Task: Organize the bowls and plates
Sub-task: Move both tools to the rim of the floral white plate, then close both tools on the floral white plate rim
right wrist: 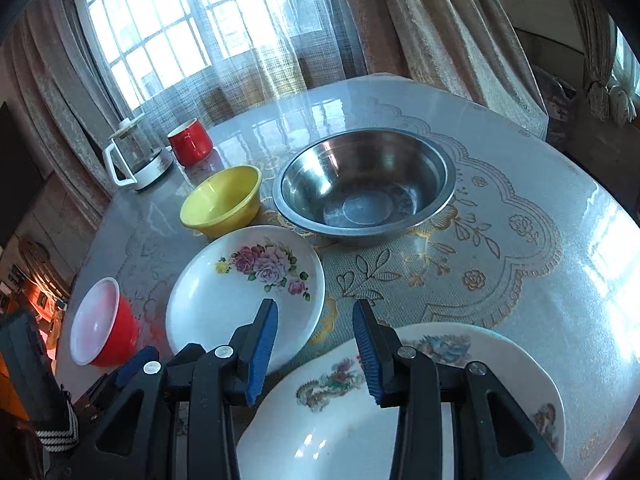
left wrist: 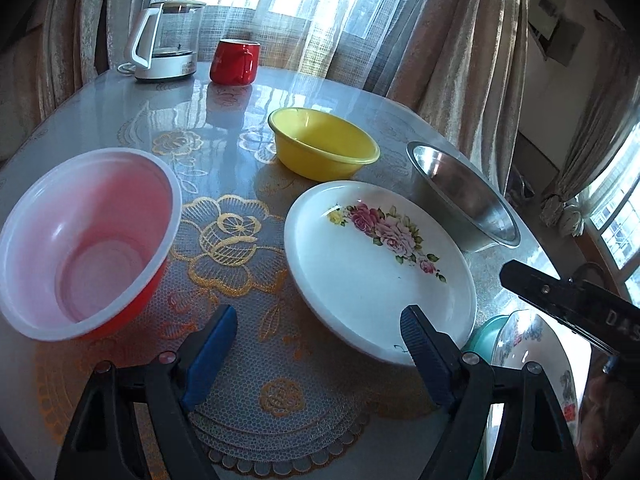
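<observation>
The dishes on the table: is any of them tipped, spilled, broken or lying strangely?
Nothing stands out. The red bowl, yellow bowl, steel bowl and rose plate each sit upright, empty and apart. The dragon plate overlaps something teal, which is mostly hidden.

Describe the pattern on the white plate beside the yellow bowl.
Pink and purple roses with green leaves on the white plate; clearest in the right wrist view.

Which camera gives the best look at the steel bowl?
The right wrist view: the steel bowl sits central, its whole rim and inside visible. The left wrist view catches it side-on near the right edge, stretched by the lens.
</observation>
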